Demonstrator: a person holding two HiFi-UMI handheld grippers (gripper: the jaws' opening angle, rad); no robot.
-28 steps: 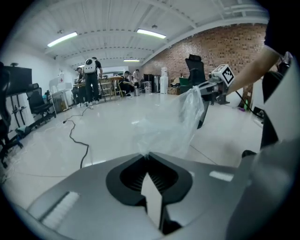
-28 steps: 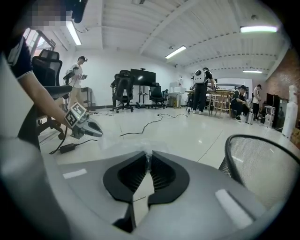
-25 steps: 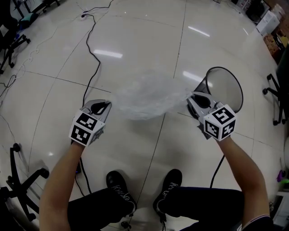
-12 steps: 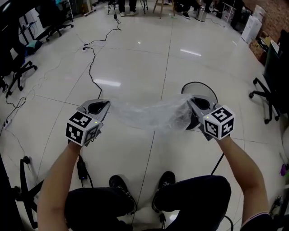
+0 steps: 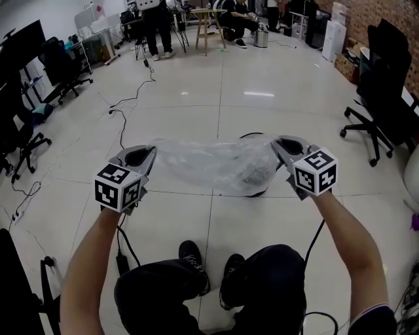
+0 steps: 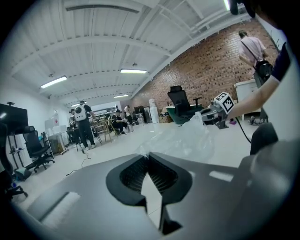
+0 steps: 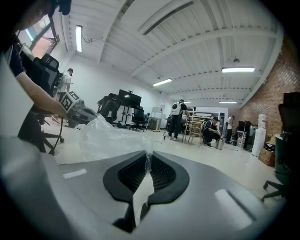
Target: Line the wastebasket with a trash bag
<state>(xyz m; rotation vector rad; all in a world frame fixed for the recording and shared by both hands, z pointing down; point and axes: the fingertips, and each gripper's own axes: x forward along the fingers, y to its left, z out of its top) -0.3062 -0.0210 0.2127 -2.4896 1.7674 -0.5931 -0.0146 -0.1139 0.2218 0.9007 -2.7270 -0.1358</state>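
Left gripper (image 5: 152, 149): raised at the left of the head view on a bare forearm, pointing forward and slightly down.
Left fingers (image 6: 133, 174): closed together, with a thin edge of the trash bag (image 5: 216, 163) pinched at their tips.
Right gripper (image 5: 276, 141): raised at the right, about level with the left one and well apart from it.
Right fingers (image 7: 161, 174): closed, with a twisted strip of the clear film clamped between them and running out past the tips.
Trash bag: clear, crinkled plastic held off the floor (image 5: 196, 91). It is stretched between the two grippers and sags in a loose belly in the middle. Each gripper view shows it leading across to the other gripper.
Wastebasket (image 5: 256, 193): dark and round, standing on the floor beyond the person's feet, nearer the right gripper. It is seen mostly through the bag, which hangs in front of it in the head view. Whether the bag touches it cannot be told.
Floor: pale glossy tiles with streaks of reflected light.
Cable (image 5: 122, 127): black, snaking over the floor beyond the left gripper.
Office chair (image 5: 380, 85): black, at the right edge of the room.
People (image 5: 157, 16): several at the far end near tables and stools, small in view.
Shoes (image 5: 193, 255): the person's black pair, on the floor below the bag.
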